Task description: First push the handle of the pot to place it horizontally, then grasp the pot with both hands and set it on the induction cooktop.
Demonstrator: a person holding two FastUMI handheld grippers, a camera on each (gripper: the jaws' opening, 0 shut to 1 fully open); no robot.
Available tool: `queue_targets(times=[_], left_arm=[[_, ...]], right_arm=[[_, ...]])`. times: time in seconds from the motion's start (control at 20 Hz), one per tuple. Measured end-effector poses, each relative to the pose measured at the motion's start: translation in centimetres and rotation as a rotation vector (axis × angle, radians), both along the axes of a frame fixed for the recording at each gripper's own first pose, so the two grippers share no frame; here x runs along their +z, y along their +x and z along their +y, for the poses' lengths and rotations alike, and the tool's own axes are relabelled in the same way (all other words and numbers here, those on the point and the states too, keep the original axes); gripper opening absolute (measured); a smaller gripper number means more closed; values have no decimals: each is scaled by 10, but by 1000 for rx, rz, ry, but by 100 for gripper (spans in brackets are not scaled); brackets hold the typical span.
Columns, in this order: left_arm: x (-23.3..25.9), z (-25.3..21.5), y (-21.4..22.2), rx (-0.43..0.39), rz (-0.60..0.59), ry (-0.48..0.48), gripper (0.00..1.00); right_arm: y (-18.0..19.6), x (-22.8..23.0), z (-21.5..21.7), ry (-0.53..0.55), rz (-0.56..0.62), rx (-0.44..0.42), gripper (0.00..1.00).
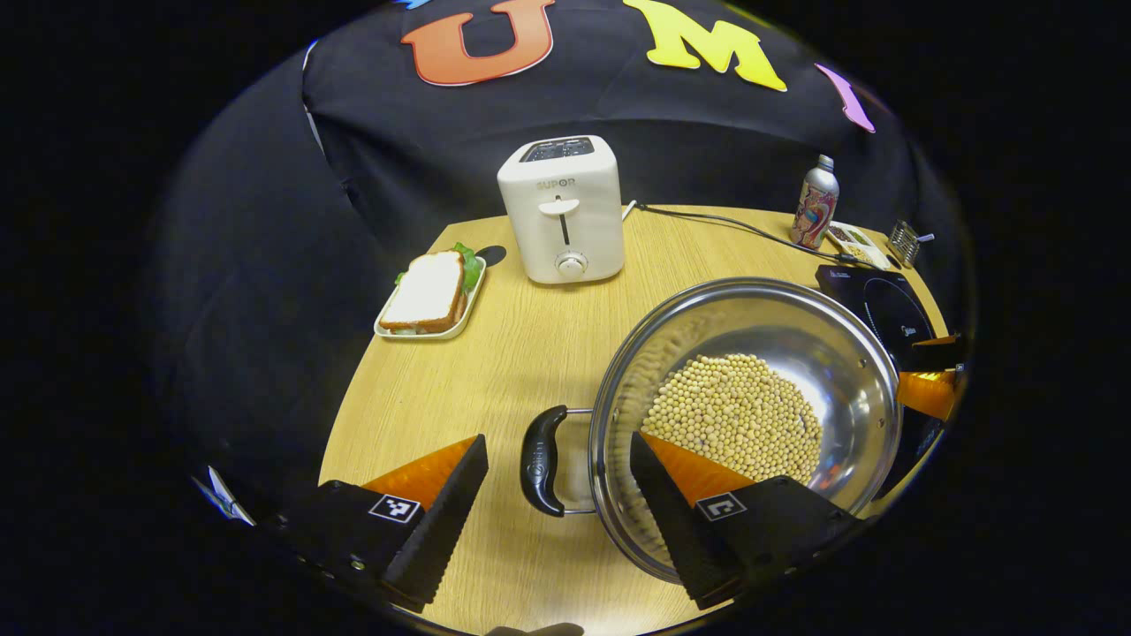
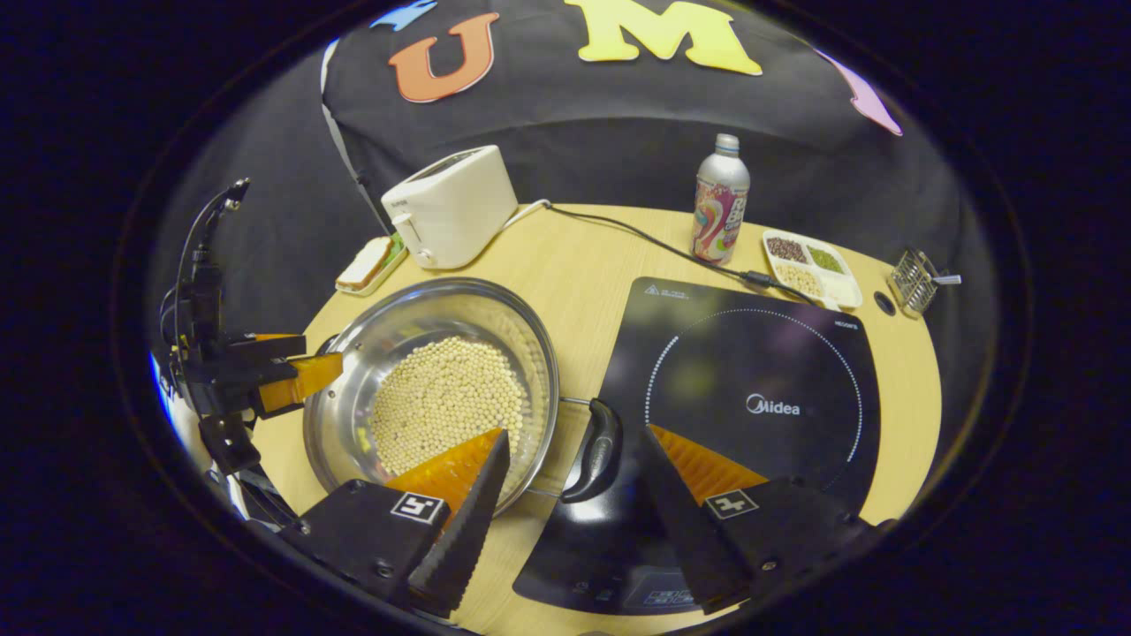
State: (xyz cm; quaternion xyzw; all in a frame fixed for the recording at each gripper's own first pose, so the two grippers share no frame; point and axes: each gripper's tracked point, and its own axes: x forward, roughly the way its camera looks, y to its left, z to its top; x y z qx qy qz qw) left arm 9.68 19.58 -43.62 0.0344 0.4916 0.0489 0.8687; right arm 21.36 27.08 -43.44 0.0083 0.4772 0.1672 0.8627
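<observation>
Pot [image 1: 747,415] sits on the wooden table [image 1: 530,353], just left of the induction cooktop [image 2: 751,397], with its right-hand handle [image 2: 594,450] hanging over the cooktop's left edge. It's a shiny steel pot with a layer of pale beans [image 2: 446,402] across the bottom. The other handle [image 1: 542,459] sticks out on the far side from the cooktop, toward the table's left part.

Left gripper [image 1: 558,464] has its tongs apart, one finger out on the table side of that handle and the other reaching over the pot's rim, so the handle sits in the gap between them. Can't tell if either finger is actually touching it. Right gripper [image 2: 574,459] is the same deal on the cooktop side: tongs apart, one finger over the pot's rim, the other above the glass, handle in between.

Further out, a white toaster [image 1: 563,208] stands at the back edge of the table, with a sandwich on a small tray [image 1: 431,296] just to its left. Its cord runs along the back. A metal bottle [image 2: 720,199] stands behind the cooktop, and a divided dish [image 2: 813,269] of grains sits near the back right corner, with a little wire rack [image 2: 914,280] beyond it at the edge.
</observation>
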Motion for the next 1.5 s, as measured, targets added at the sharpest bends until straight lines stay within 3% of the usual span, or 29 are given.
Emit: queue_targets(times=[0.05,0.1,0.15,0.2,0.3,0.35,0.4,0.45,0.55,0.6,0.65,0.8,0.85,0.9,0.95,1.0,1.05,1.15,1.2,1.25,1.5], left_arm=[[-4,0,1,4,14,-4,90],[-7,2,-1,8,30,-6,97],[-9,3,-1,9,35,-8,97],[-12,4,-3,6,48,-12,92],[-15,-1,-2,0,59,-40,82],[-17,-4,-2,-5,67,-50,85],[-19,-5,-1,-14,76,-55,77],[-18,-5,-1,-23,90,-47,62],[-20,-4,-1,-35,107,-39,67],[-20,-5,-1,-32,115,-45,58],[-21,-5,-2,-26,130,-55,76],[-22,-4,-3,-32,174,-75,61],[-20,-4,-2,-32,180,-74,70],[-16,-5,-2,-28,183,-68,61],[-13,-4,-2,-27,176,-59,64],[-12,-5,-1,-31,164,-52,67],[-8,-5,-2,-32,159,-45,58],[-2,-2,1,-43,140,-31,58],[-2,-1,0,-37,136,-33,68],[-1,-2,-1,-30,129,-37,58],[5,1,-3,-38,87,-37,58]], right_arm=[[0,-4,3,4,23,-12,83],[-5,-6,0,-5,40,-24,82],[-4,-10,1,-5,56,-32,84],[-2,-11,2,-2,63,-44,76],[5,-14,-4,-12,63,-76,78],[5,-18,-3,-11,82,-95,65],[7,-17,-3,-11,87,-110,70],[6,-17,-3,-14,98,-112,65],[7,-18,-3,-8,114,-116,66],[8,-18,-2,-2,116,-124,65],[8,-19,-3,0,119,-131,61],[9,-17,-3,8,123,-132,57],[9,-17,-2,17,124,-135,57],[10,-16,-2,26,123,-128,56],[9,-16,-3,38,123,-125,51],[8,-14,-4,56,129,-136,54],[4,-12,-3,69,135,-144,51],[0,-1,-1,74,115,-135,51],[-2,6,0,70,99,-125,51],[-2,13,0,69,75,-119,50],[-14,40,-8,64,25,-127,51]])
